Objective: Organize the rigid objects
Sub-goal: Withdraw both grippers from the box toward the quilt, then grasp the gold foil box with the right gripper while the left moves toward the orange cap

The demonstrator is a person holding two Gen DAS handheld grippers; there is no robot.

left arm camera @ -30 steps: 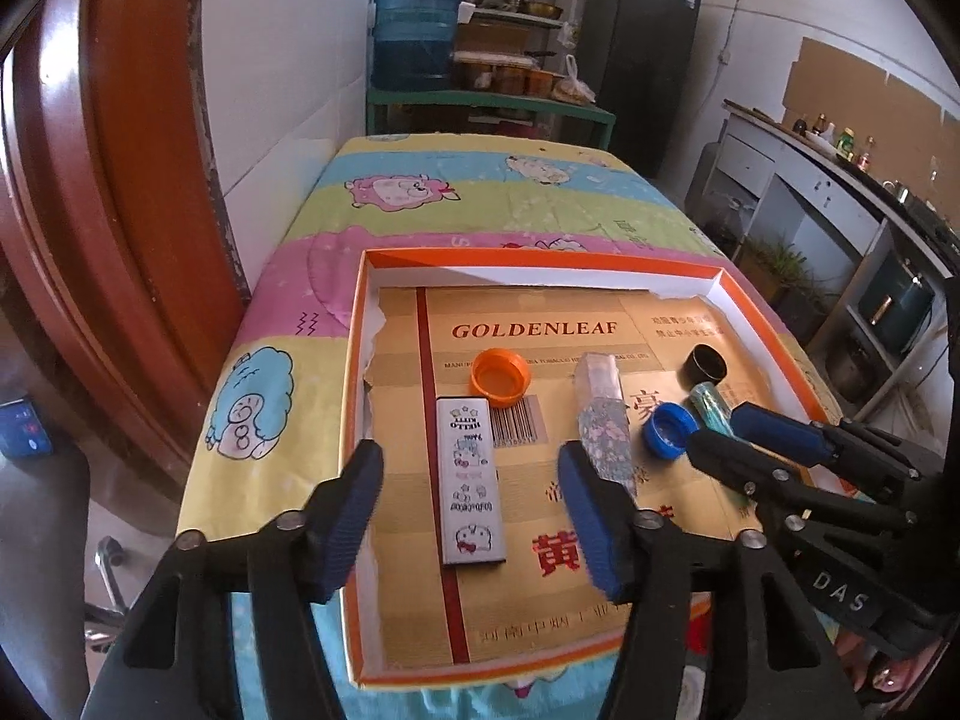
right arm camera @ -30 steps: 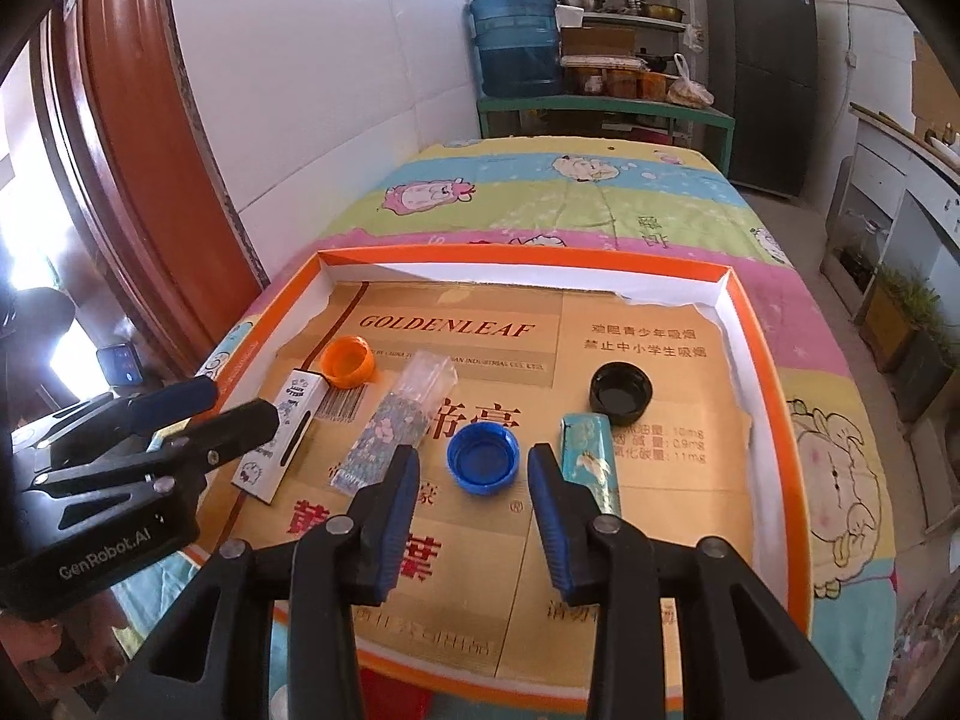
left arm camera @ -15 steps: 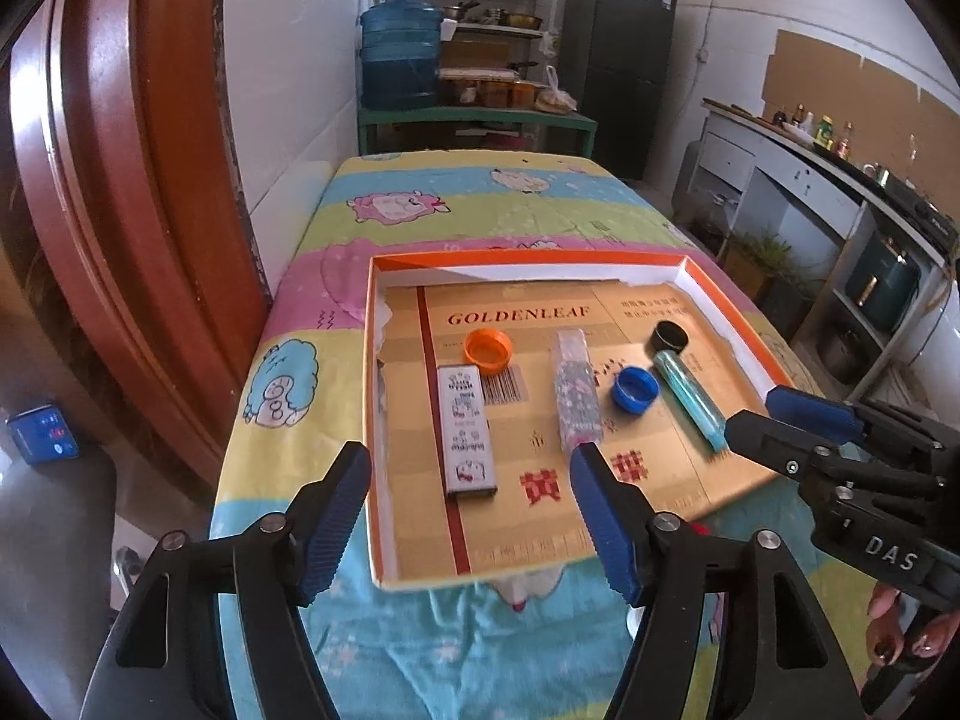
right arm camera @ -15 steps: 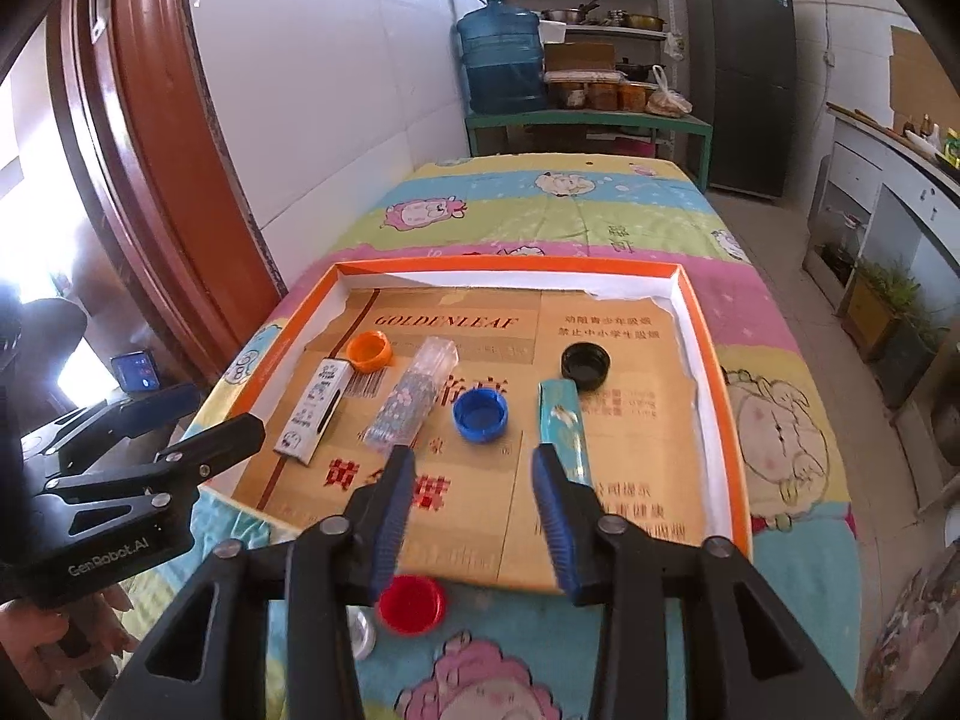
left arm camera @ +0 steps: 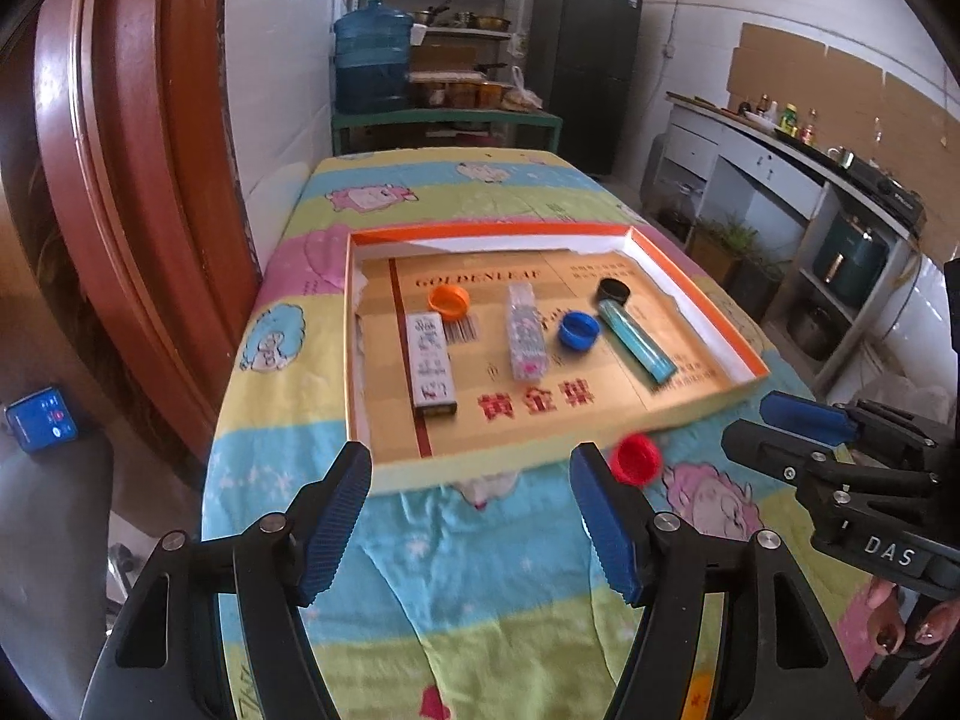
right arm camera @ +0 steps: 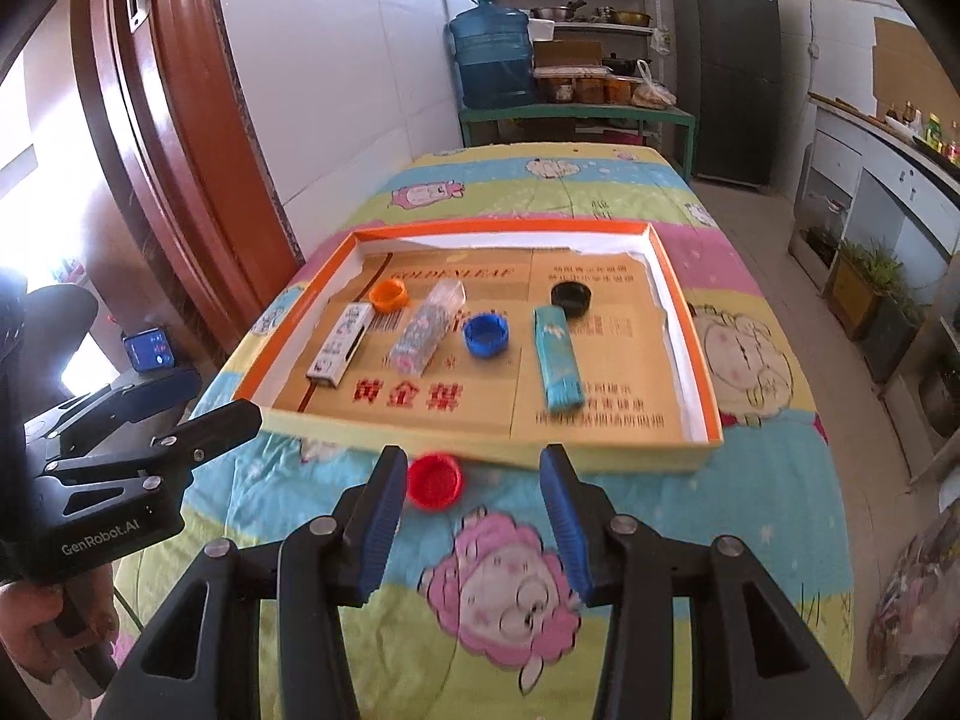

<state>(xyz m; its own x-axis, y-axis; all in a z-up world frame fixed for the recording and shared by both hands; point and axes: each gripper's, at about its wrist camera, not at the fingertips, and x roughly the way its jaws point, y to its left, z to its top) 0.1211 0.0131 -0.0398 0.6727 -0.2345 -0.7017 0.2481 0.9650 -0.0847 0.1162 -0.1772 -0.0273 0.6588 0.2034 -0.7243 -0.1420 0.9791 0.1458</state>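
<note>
One red cap (right arm camera: 434, 480) sits on the cloth just near the box (right arm camera: 690, 330), outside it, so bring your wide-open, empty right gripper (right arm camera: 471, 516) down on it while your left gripper (left arm camera: 471, 525) waits open.

Red cap (right arm camera: 434, 480) outside tray (right arm camera: 480, 432); six items inside.

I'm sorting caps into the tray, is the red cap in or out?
Out. The red cap lies on the cloth just outside the tray's near wall.
</note>
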